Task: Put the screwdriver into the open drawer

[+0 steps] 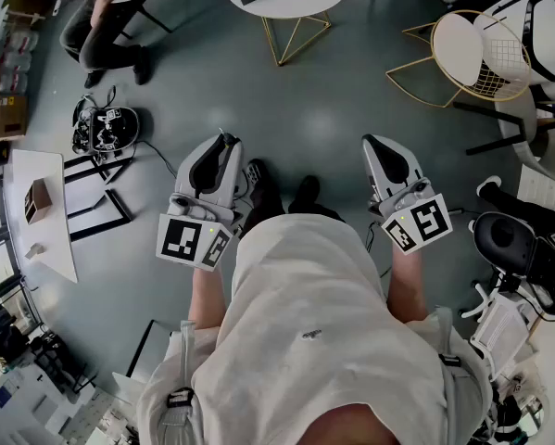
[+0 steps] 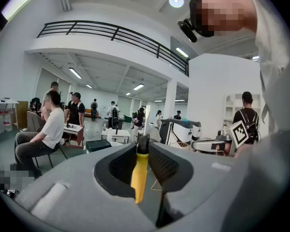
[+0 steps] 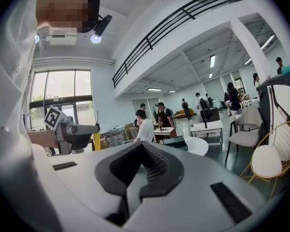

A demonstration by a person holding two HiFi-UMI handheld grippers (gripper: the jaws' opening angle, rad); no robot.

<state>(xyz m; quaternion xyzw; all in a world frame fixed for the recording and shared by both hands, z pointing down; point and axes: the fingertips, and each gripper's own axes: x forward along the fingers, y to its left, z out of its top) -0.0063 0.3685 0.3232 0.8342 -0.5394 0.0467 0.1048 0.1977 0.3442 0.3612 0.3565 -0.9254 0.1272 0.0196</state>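
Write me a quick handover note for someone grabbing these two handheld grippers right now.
Left gripper: jaws shut on the yellow-handled screwdriver, its shaft pointing out past the tips.
Right gripper: jaws together, nothing between them.
Both are held in front of the standing person, over the grey floor. No drawer shows in any view.
Done: the screwdriver is in hand.
Left: find the open drawer, carry the screwdriver to it, and release it inside.

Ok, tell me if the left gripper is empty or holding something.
Holding: the left gripper is shut on the screwdriver, its yellow handle clamped between the fingers in the left gripper view.
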